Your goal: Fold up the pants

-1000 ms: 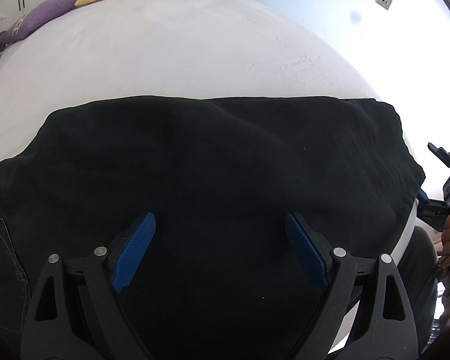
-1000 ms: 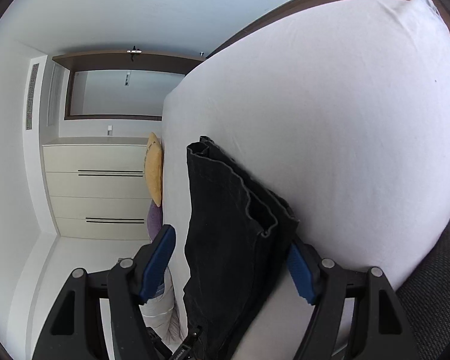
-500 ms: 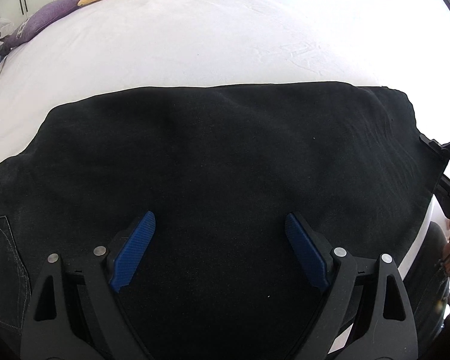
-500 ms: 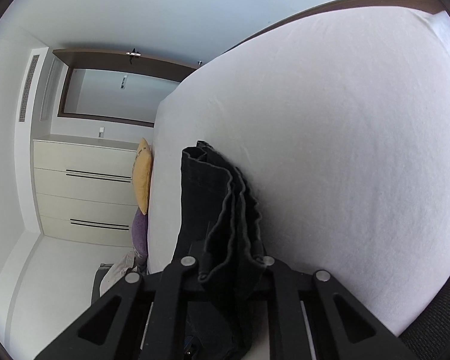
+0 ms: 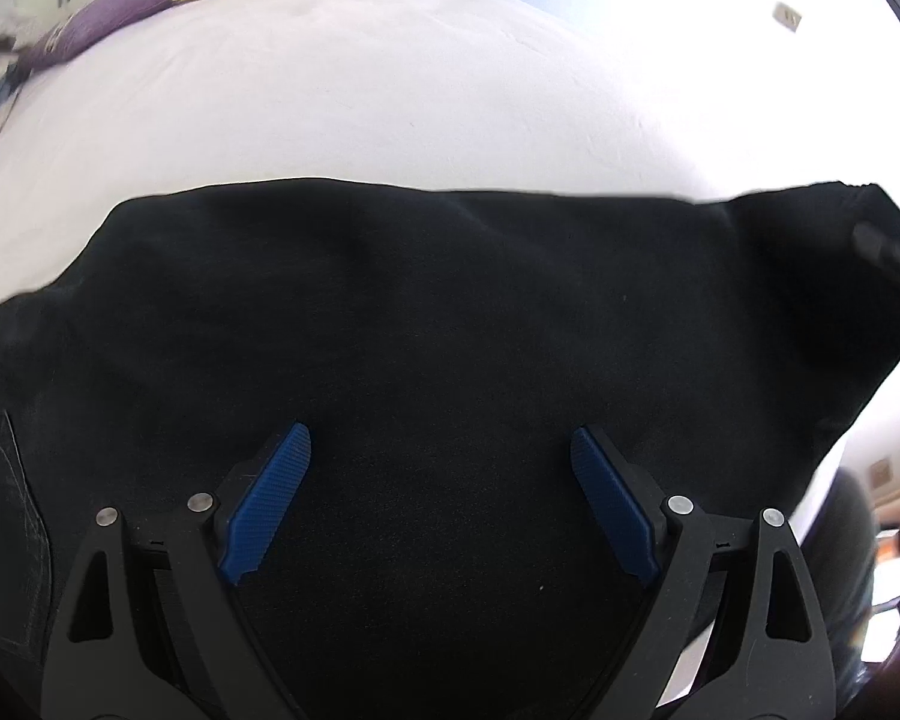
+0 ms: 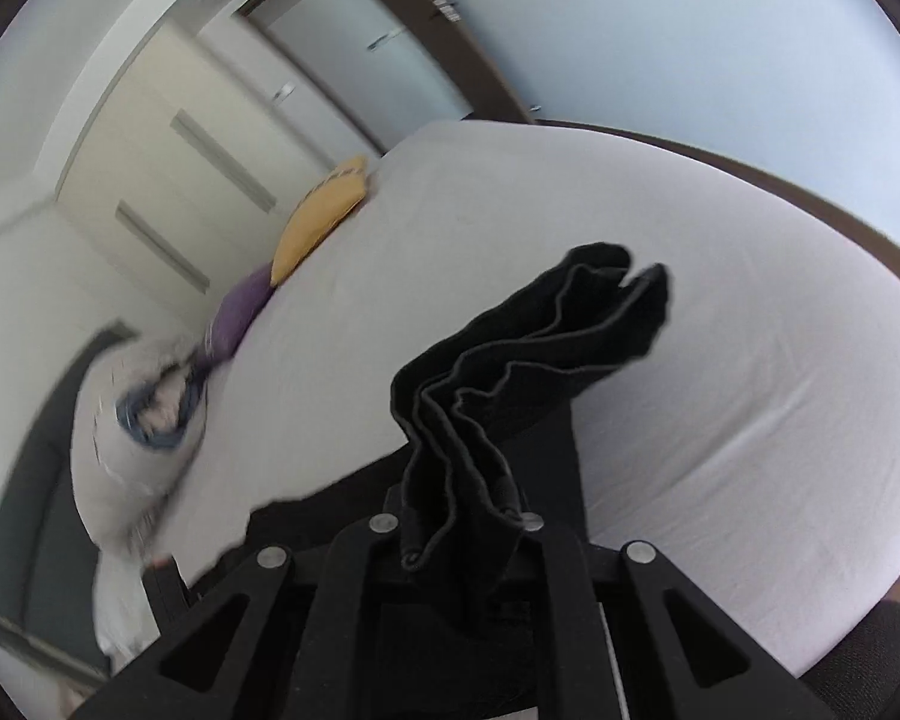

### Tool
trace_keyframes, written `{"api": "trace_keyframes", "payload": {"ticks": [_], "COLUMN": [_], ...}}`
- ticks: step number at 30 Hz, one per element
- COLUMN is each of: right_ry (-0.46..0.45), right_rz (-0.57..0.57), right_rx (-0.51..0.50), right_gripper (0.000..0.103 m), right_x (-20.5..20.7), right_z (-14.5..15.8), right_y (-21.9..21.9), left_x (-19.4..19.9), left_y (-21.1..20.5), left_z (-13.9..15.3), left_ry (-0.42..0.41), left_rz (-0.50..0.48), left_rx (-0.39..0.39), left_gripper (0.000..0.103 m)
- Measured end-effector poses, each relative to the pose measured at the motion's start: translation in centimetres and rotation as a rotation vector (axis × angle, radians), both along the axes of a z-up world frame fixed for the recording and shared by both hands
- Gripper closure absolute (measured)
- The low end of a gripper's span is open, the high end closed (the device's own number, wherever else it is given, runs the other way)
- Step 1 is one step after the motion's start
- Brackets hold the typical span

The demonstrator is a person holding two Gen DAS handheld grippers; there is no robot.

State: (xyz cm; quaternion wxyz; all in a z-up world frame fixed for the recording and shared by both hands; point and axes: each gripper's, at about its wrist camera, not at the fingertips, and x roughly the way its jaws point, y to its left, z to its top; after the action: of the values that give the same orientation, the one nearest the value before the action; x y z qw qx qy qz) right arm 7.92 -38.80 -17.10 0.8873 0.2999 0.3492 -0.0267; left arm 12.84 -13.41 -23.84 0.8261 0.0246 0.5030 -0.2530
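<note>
Black pants (image 5: 438,324) lie folded across the white bed (image 5: 390,90) and fill the lower left wrist view. My left gripper (image 5: 441,498) is open just above the cloth, its blue pads (image 5: 267,498) wide apart and empty. My right gripper (image 6: 459,522) is shut on the pants' layered hem end (image 6: 528,348), which is lifted off the bed. In the left wrist view that end rises at the far right (image 5: 834,228), where part of the right gripper (image 5: 882,246) shows.
A yellow pillow (image 6: 324,210) and a purple pillow (image 6: 240,312) lie at the far side of the bed, with a bundle of clothes (image 6: 144,408) beside them. Cream drawers (image 6: 150,180) stand behind. A dark chair (image 5: 840,552) is at the bed's right edge.
My right gripper closed on the pants' hem end and lifted it, swinging its view around. The pants' right end rose in the left wrist view. My left gripper stayed open.
</note>
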Motion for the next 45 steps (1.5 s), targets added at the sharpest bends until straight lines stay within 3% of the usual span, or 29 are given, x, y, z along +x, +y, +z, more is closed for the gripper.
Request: {"api": "trace_keyframes", "payload": {"ticks": [2,5,8,12,15,20,23,27,31,32,34,35,36,42,45], "right_ry": [0.046,0.126,0.176,0.177,0.181,0.142,0.132,0.114,0.097,0.097,0.095,0.094,0.093,0.086,0.071], "right_rz": [0.154,0.353,0.419,0.462,0.422,0.394,0.385,0.367,0.370,0.370,0.370,0.370,0.371,0.386,0.417], "right_rx": [-0.165,-0.419,-0.476,-0.593,-0.512,-0.502,-0.494,-0.473,-0.463,-0.464,-0.460,-0.458,-0.458,-0.447,-0.439], "right_gripper": [0.093,0.093,0.093,0.093,0.093,0.093,0.093,0.093,0.093,0.093,0.093,0.093,0.093,0.093,0.093], "right_x": [1.3,2.0,1.8,1.1,1.3,1.4,1.4,1.3,1.2,1.2,1.2,1.2,1.3,2.0,1.4], "right_z": [0.1,-2.1,-4.5,-5.2,-4.8,-3.8,-3.8,-3.5,-2.9,-2.8,-2.6,-2.5,-2.5,-1.9,-1.5], "right_y": [5.5,13.2,16.3,18.0,17.1,17.4,17.7,17.7,17.8,17.9,18.0,18.1,18.2,18.8,19.1], "left_x": [0.2,0.5,0.5,0.9,1.3,2.9,4.5,6.9,8.1,8.4,9.4,9.7,10.1,11.8,13.0], "left_y": [2.2,5.7,8.3,9.8,9.9,10.1,10.0,9.3,8.4,8.1,5.9,5.6,5.2,5.1,6.6], "left_z": [0.4,0.5,0.4,0.2,-0.2,-1.2,-1.6,-2.2,-2.5,-2.7,-1.5,-1.6,-1.8,-0.8,0.9], "left_ry": [0.033,0.080,0.127,0.191,0.239,0.323,0.385,0.464,0.491,0.492,0.497,0.511,0.525,0.487,0.423], "left_rz": [0.055,0.142,0.180,0.205,0.214,0.235,0.247,0.214,0.181,0.175,0.165,0.150,0.139,0.057,-0.033], "left_rx": [-0.080,-0.173,-0.245,-0.327,-0.378,-0.440,-0.437,-0.459,-0.466,-0.464,-0.461,-0.452,-0.445,-0.415,-0.345], "left_gripper": [0.014,0.014,0.014,0.014,0.014,0.013,0.006,0.006,0.006,0.009,0.032,0.068,0.084,0.095,0.096]}}
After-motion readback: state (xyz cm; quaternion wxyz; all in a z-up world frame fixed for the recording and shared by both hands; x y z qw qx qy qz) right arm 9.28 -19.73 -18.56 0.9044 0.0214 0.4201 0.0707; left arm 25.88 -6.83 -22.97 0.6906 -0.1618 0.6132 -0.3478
